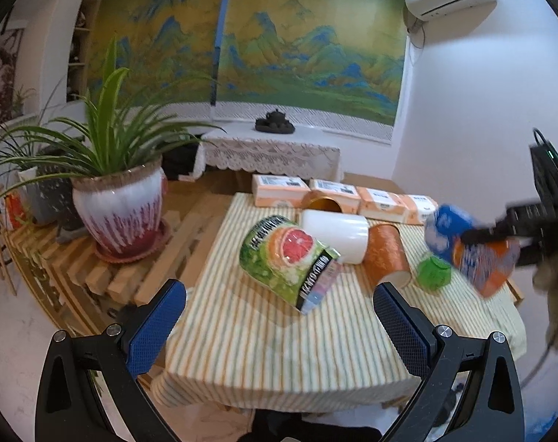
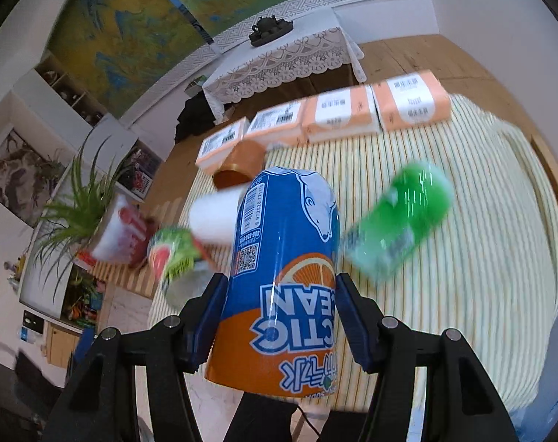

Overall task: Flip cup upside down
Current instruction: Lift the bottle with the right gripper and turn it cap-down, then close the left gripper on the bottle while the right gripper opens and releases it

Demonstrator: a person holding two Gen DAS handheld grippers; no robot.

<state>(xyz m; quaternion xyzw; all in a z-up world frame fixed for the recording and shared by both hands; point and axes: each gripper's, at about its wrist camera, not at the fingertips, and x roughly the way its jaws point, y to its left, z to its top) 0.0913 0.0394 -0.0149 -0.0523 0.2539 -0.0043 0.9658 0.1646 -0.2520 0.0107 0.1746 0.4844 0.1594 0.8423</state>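
My right gripper (image 2: 279, 291) is shut on a blue and orange cup (image 2: 282, 276) with a polar bear and orange print, held tilted above the striped table. From the left wrist view that cup (image 1: 467, 246) hangs in the air at the right, with the right gripper (image 1: 478, 235) on it. My left gripper (image 1: 279, 316) stands open over the table's near edge, nothing between its fingers. Just beyond it a green cup with a grapefruit print (image 1: 290, 258) lies on its side.
On the striped tablecloth (image 1: 264, 335) lie a white cup (image 1: 334, 234), an orange cup (image 1: 386, 256), a brown cup (image 1: 321, 202) and a green cup (image 1: 433, 272). Tissue packs (image 1: 375, 199) line the far edge. A potted plant (image 1: 120, 210) stands on a slatted bench at left.
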